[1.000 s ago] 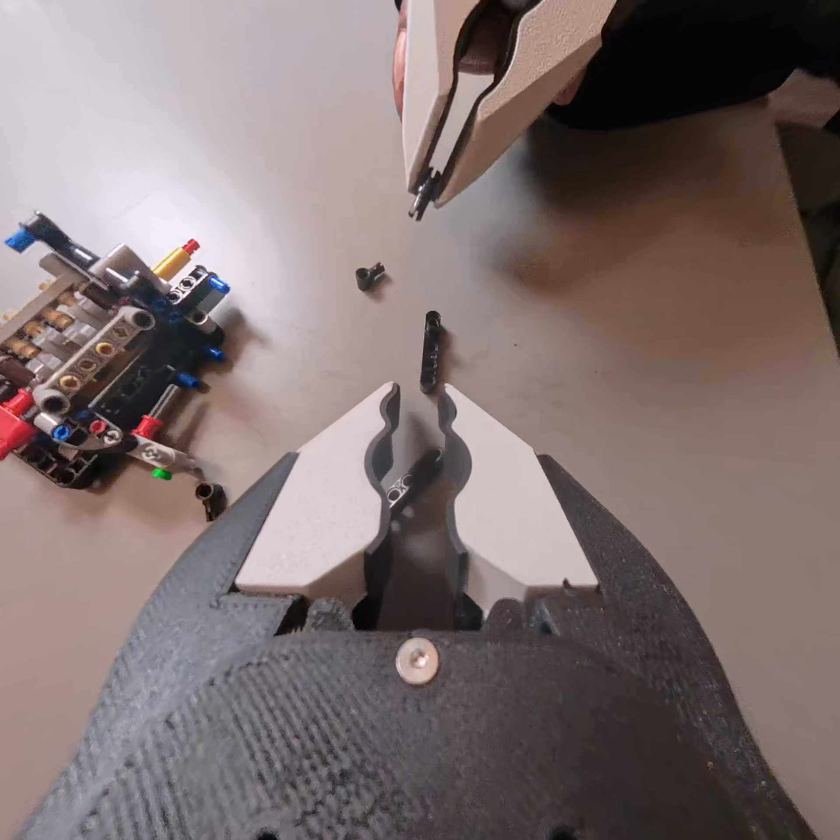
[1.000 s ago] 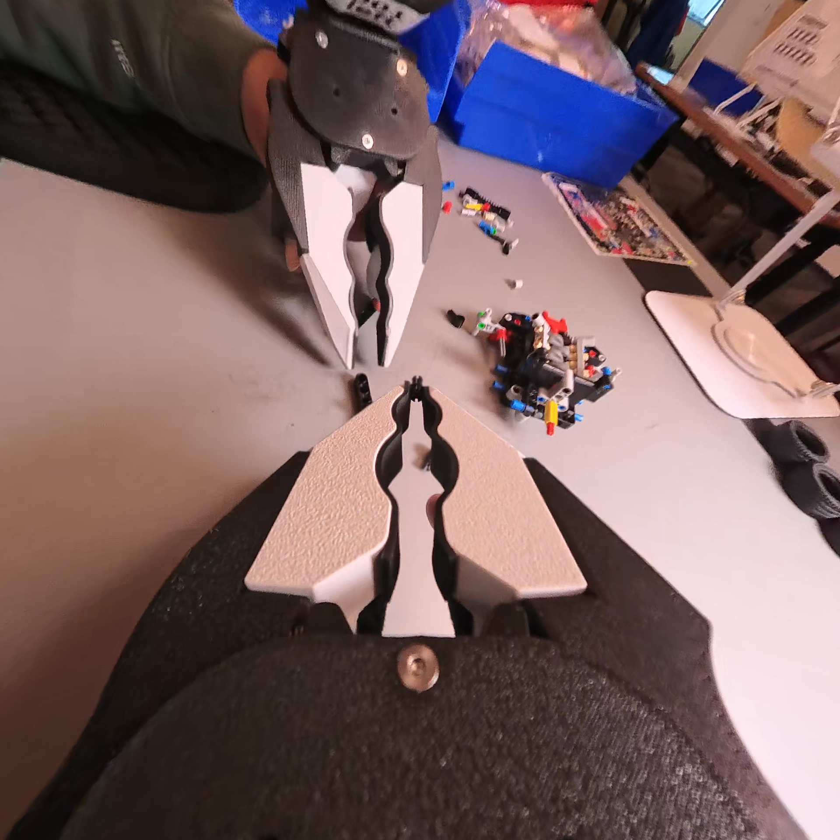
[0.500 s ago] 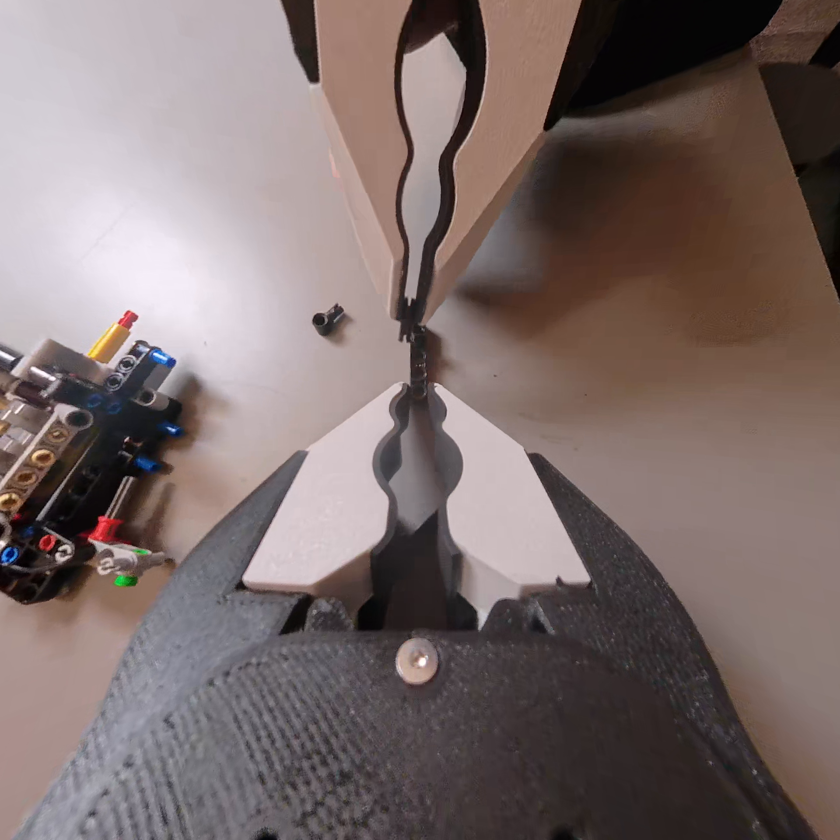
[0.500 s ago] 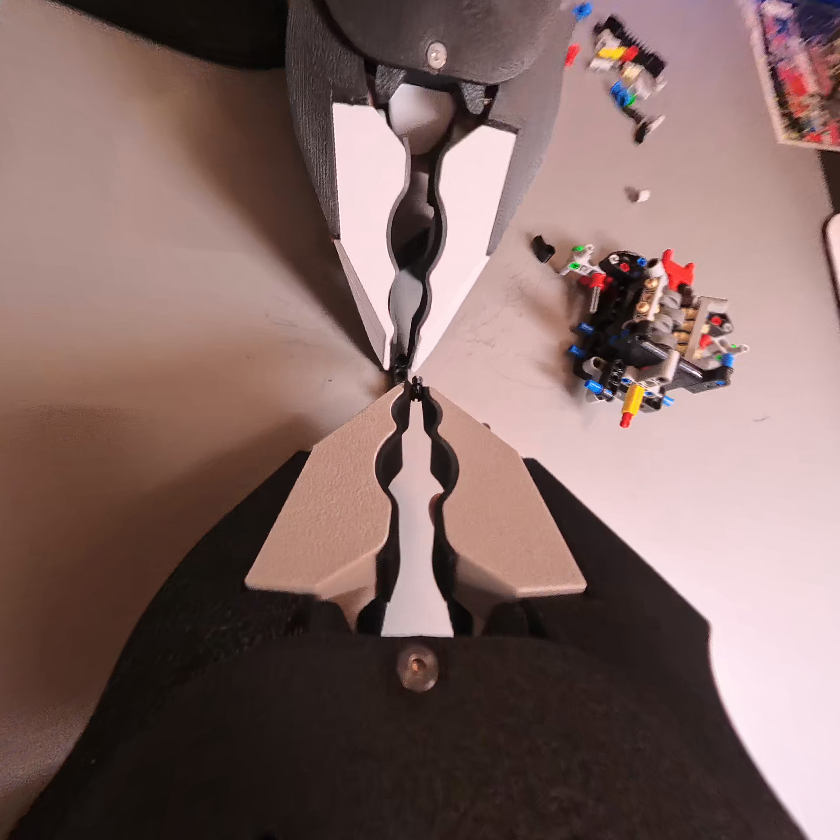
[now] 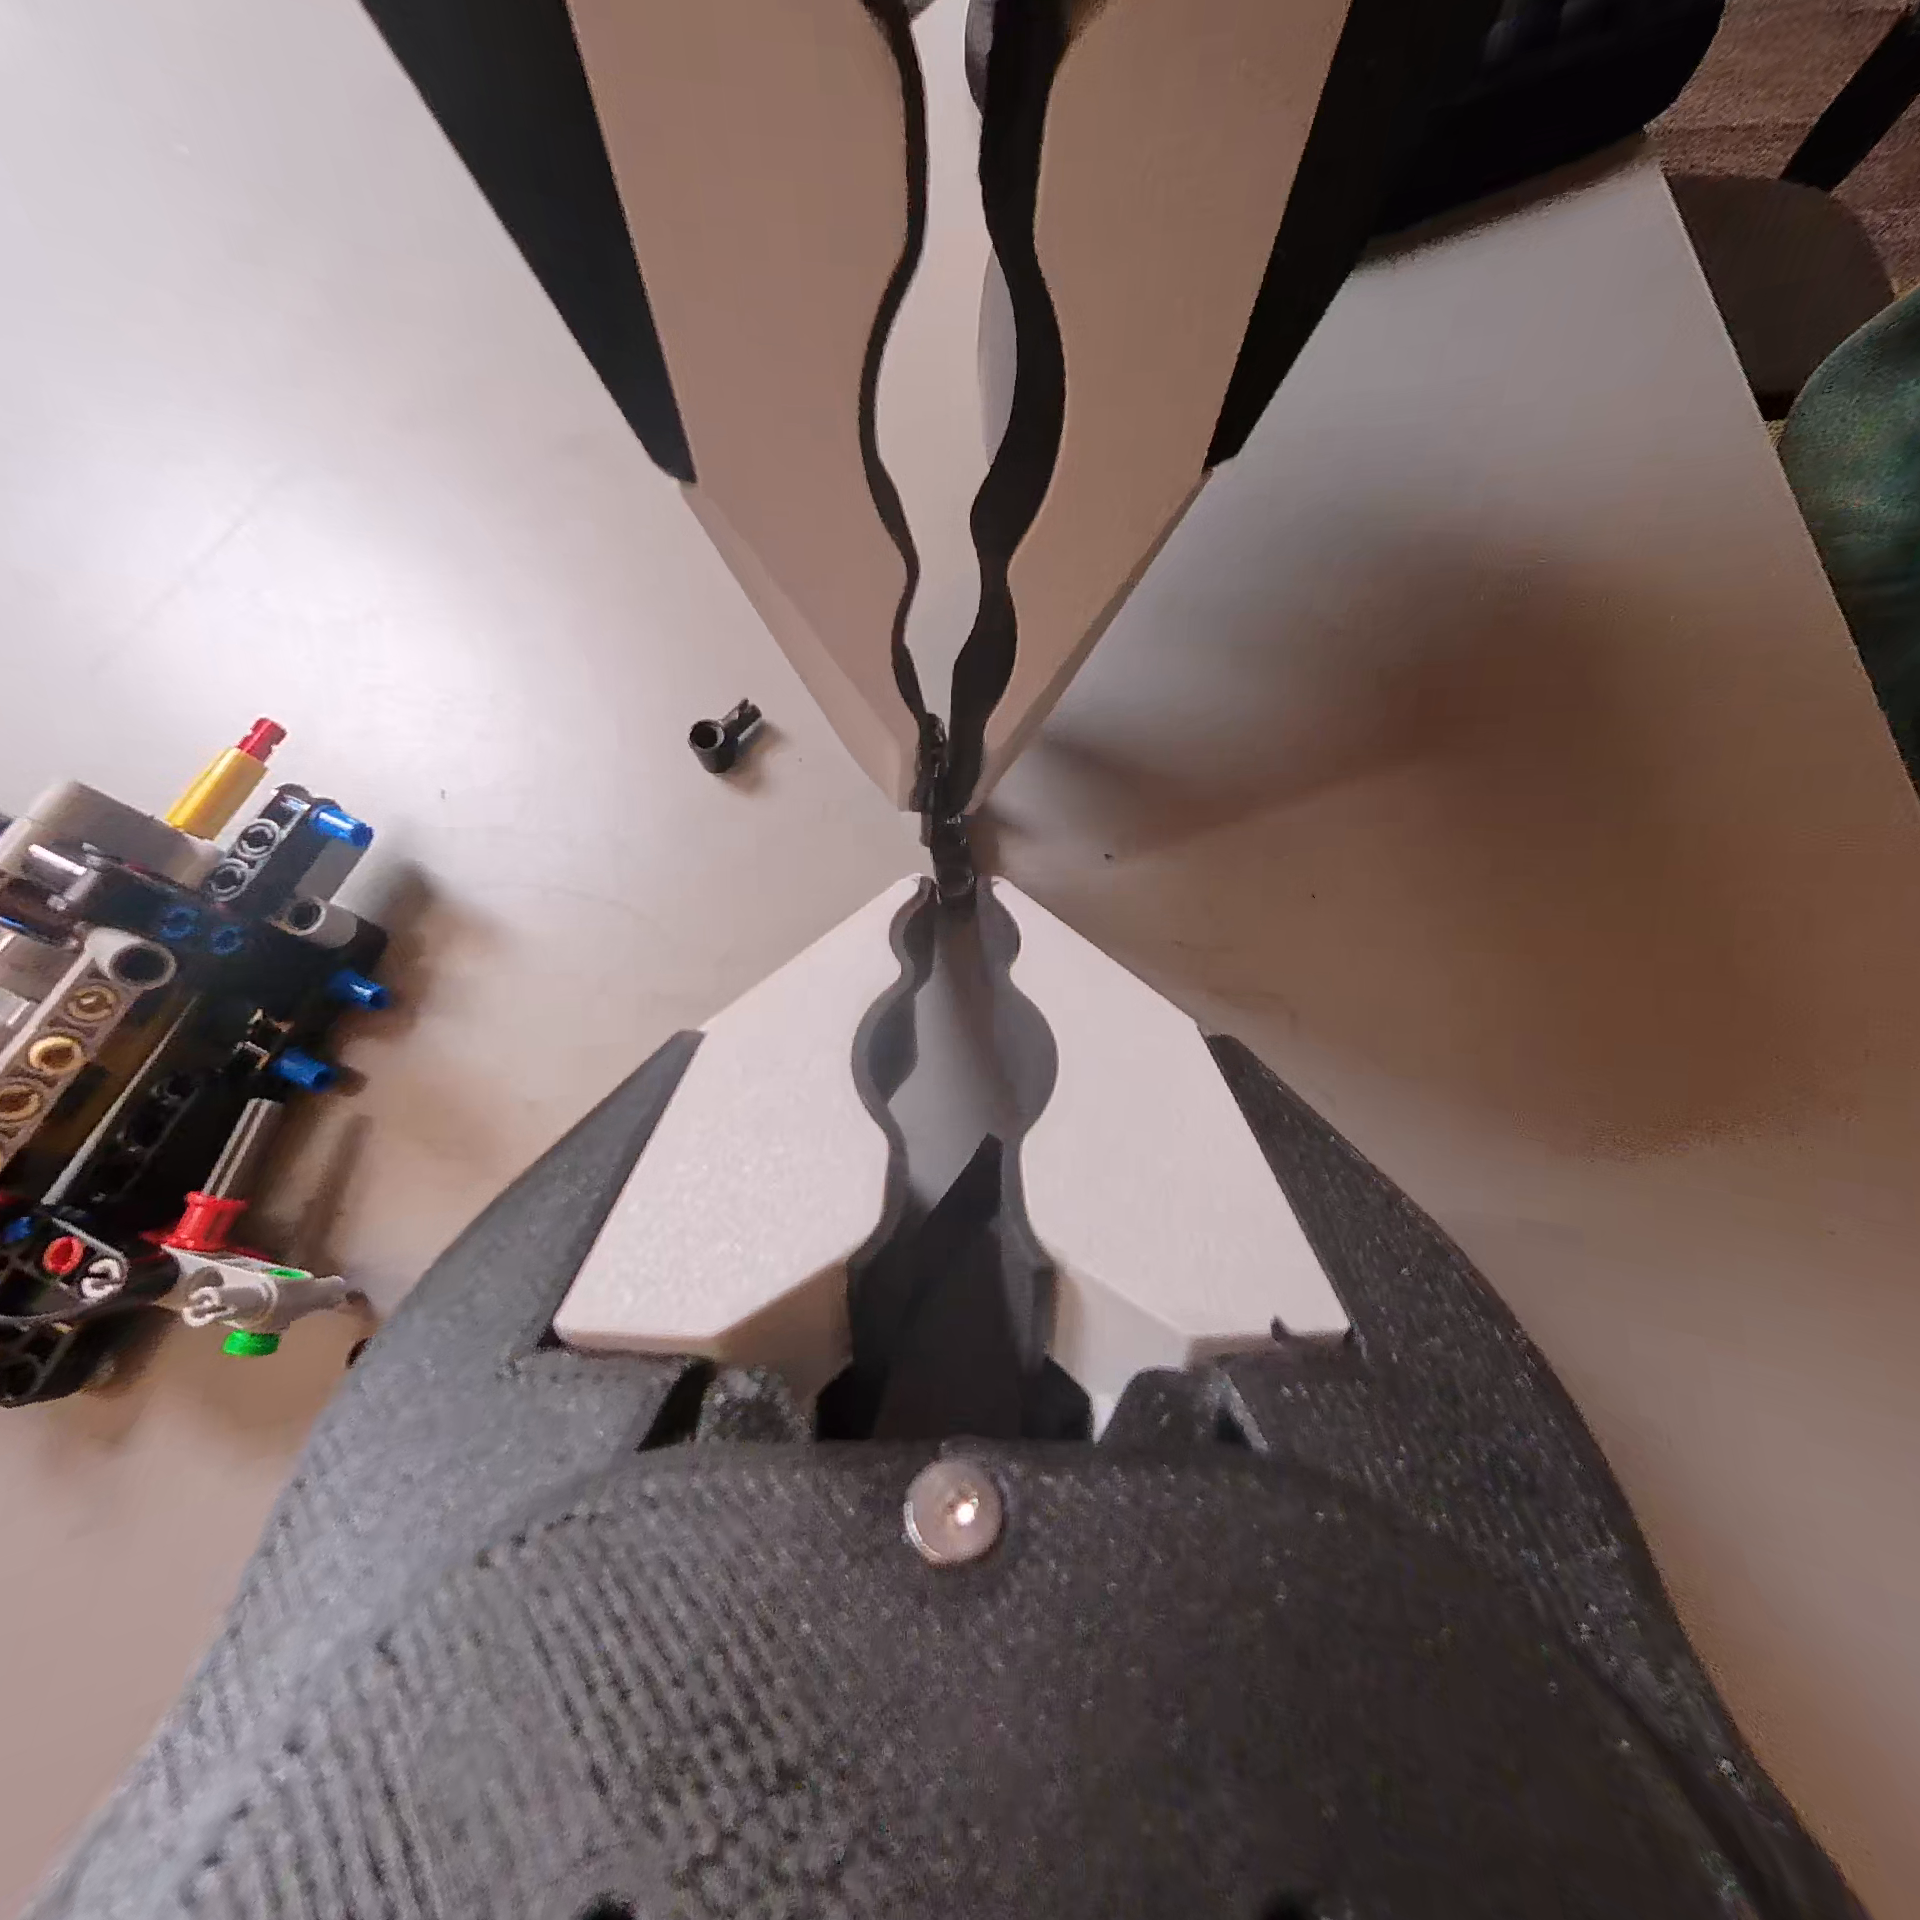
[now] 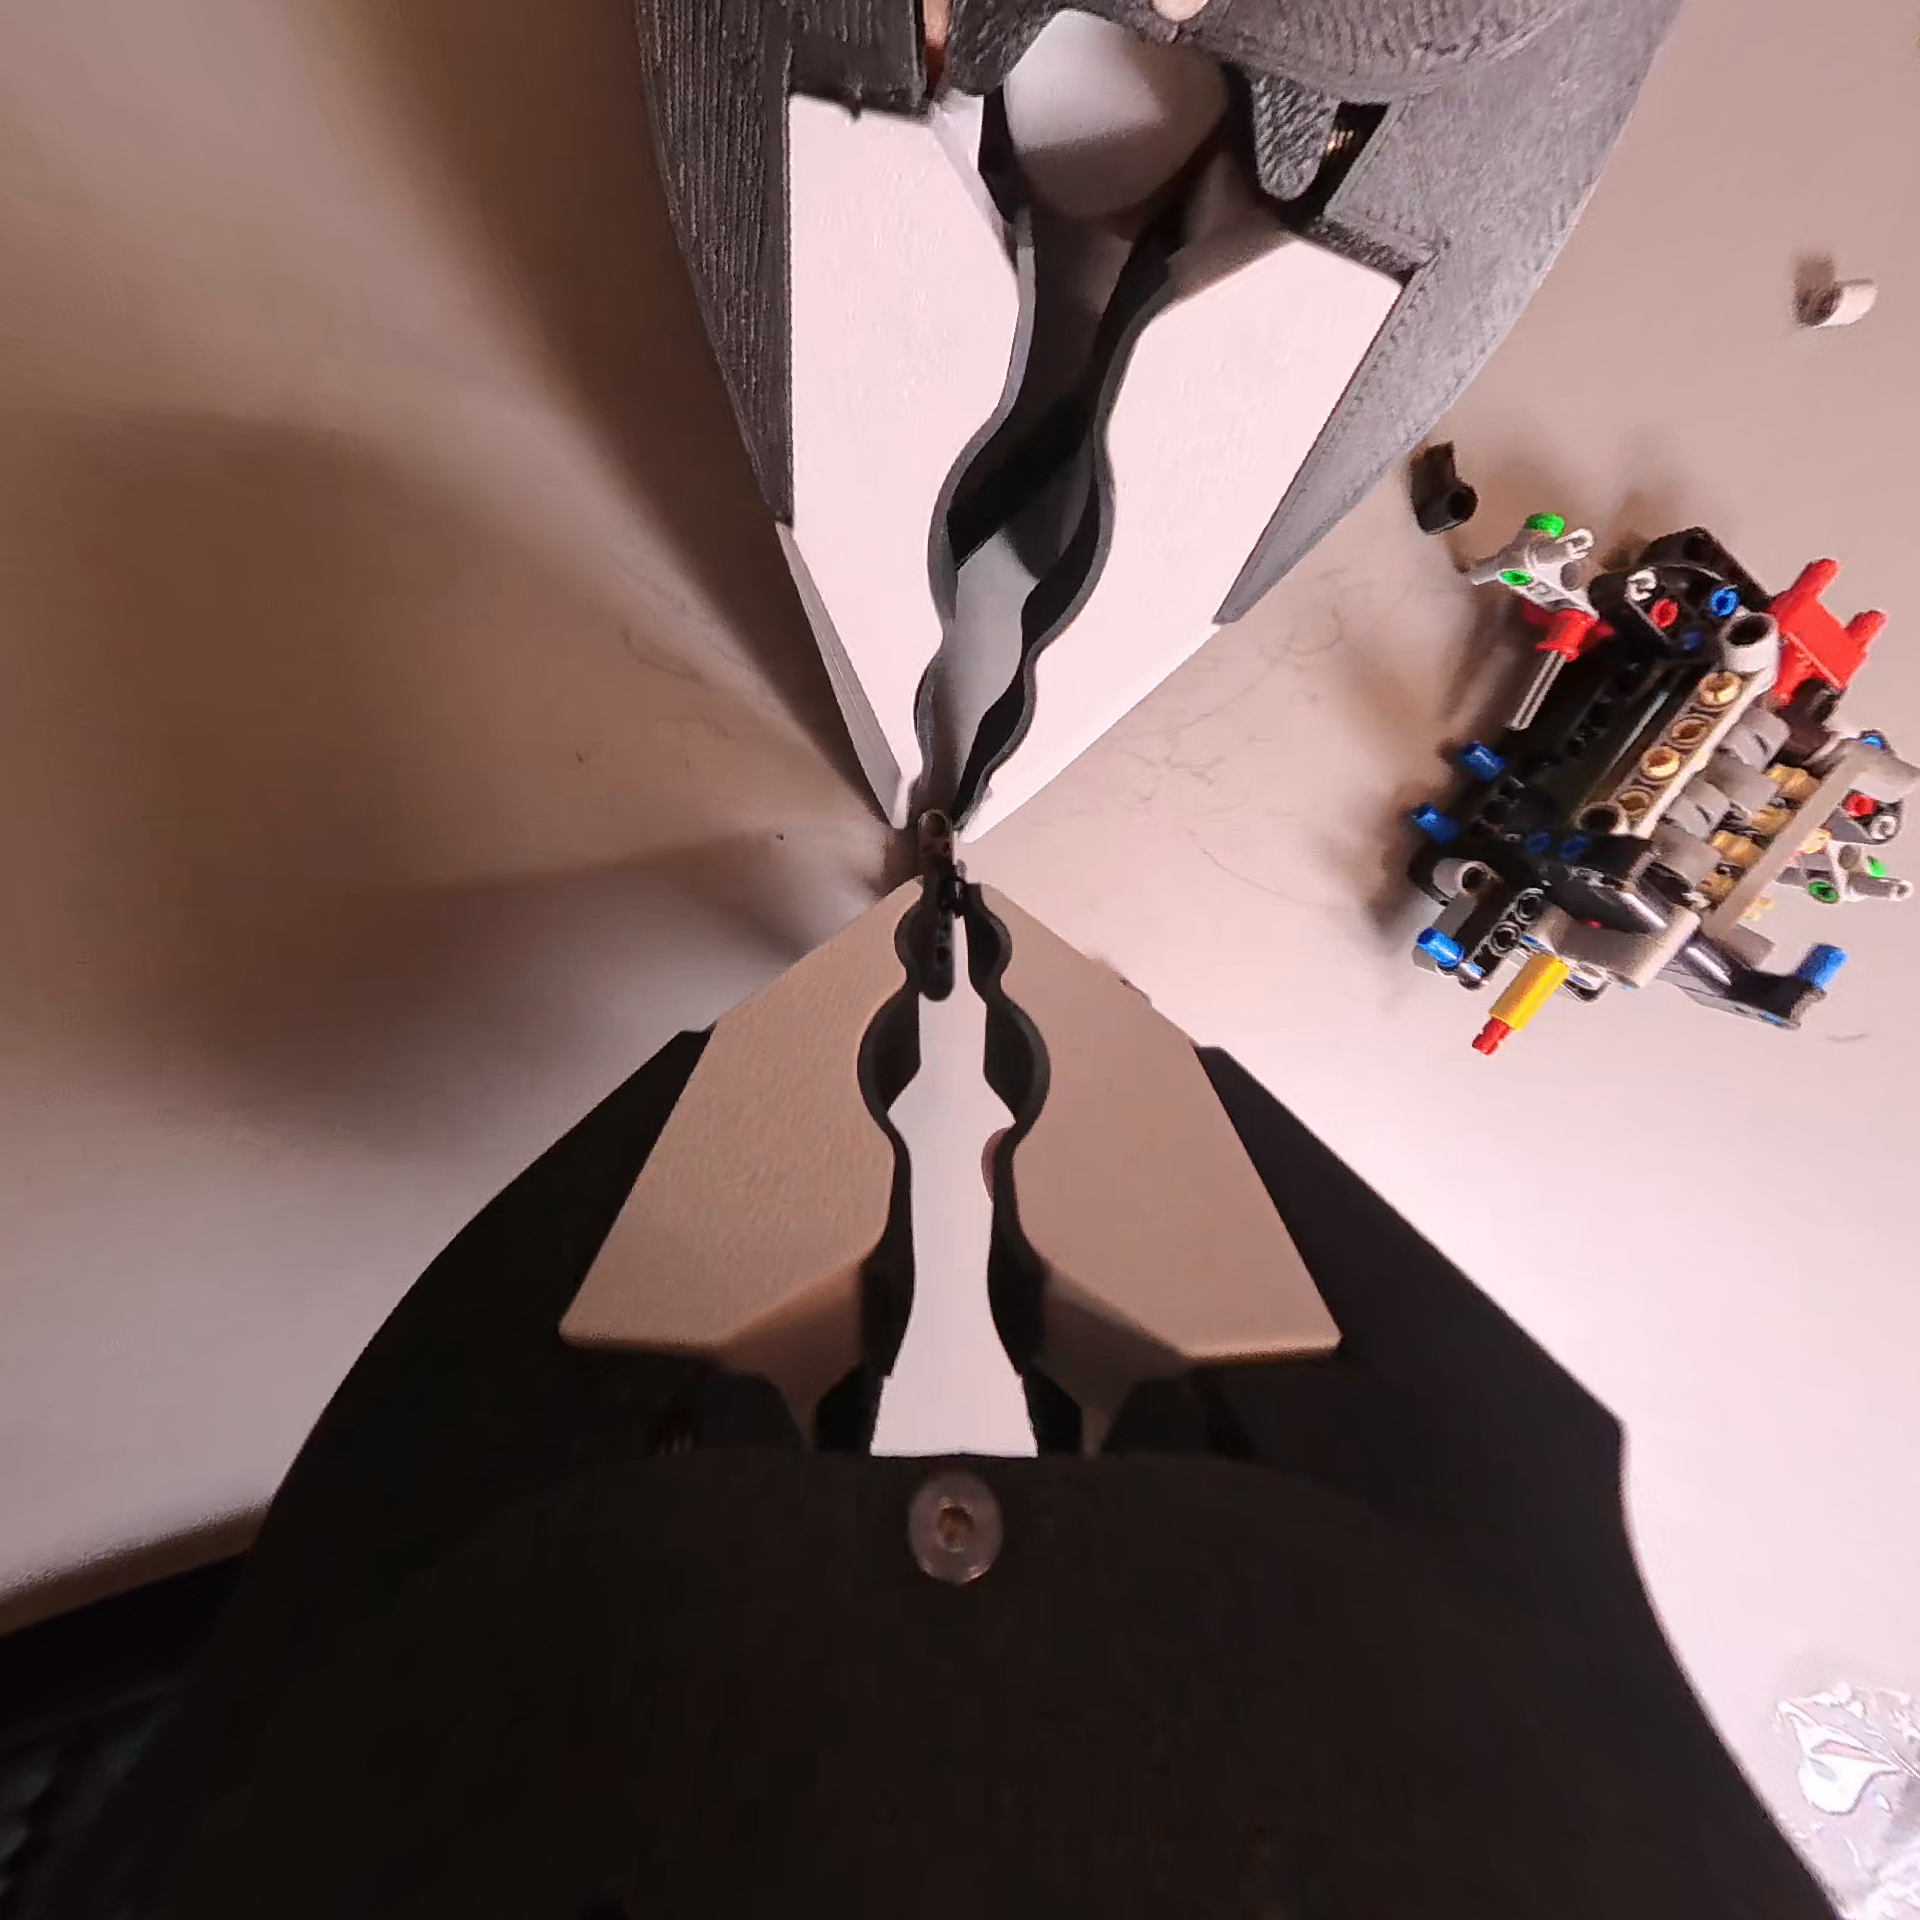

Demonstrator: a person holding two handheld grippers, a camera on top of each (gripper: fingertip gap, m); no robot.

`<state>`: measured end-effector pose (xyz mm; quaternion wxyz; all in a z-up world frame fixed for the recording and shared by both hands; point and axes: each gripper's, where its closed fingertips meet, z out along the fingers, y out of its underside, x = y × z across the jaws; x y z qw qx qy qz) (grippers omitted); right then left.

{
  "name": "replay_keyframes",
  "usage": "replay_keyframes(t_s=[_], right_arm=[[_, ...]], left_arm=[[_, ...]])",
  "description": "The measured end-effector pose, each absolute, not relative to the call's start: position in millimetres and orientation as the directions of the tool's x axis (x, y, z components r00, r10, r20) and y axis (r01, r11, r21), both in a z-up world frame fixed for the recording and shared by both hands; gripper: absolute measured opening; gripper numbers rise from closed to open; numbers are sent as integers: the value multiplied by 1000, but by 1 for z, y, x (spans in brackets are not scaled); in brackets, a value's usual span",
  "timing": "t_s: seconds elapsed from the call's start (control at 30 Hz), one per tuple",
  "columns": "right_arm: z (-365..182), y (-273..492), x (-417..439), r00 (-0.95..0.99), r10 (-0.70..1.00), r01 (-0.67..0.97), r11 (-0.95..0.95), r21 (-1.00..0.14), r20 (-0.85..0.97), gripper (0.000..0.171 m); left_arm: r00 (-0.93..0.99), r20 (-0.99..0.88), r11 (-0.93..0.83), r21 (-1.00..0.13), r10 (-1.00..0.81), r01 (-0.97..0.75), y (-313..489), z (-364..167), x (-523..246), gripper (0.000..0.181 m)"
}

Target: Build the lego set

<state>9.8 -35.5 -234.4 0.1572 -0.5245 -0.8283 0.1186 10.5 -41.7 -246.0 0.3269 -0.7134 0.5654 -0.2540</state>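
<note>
My left gripper [image 5: 951, 885] is shut on a thin black beam [image 5: 951, 857] that sticks out past its tips. My right gripper [image 5: 940, 795] comes in from the top, tip to tip with the left. It is shut on a small black connector piece [image 6: 940, 940] that meets the beam's end. In the right wrist view my right gripper [image 6: 940, 899] is at the bottom. The left gripper [image 6: 933, 810] faces it from above, with the beam's end hole [image 6: 936, 826] showing. The part-built lego model [image 5: 135, 1039] lies on the table to the left and also shows in the right wrist view [image 6: 1662, 810].
A loose black connector [image 5: 724, 727] lies on the grey table [image 5: 312, 416] beside the right gripper. Another black piece [image 6: 1439, 499] lies by the model's green-tipped end. A small white piece [image 6: 1834, 301] lies farther off. Clear plastic [image 6: 1849, 1766] lies at lower right. The table's edge [image 5: 1714, 312] is at upper right. My two grippers' fingertips are within a few centimetres of each other.
My left gripper has shut on the black beam that lay between its open fingers. My right gripper has come in with its small piece, and the tips now nearly touch.
</note>
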Motion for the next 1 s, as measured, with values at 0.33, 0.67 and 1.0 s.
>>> replay_keyframes(t_s=[0.33, 0.67, 1.0], right_arm=[[-237, -39, 11, -447, 886, 848, 464, -257, 123, 2], [-239, -40, 6, -571, 806, 785, 591, -186, 153, 2], [-239, -40, 3, -696, 698, 693, 714, -93, 170, 2]], left_arm=[[234, 3, -154, -763, -972, -628, -42, -246, 11, 6], [235, 51, -189, -766, -971, -615, -40, -246, 9, 6], [214, 115, -224, -762, -970, -608, -41, -246, 5, 6]])
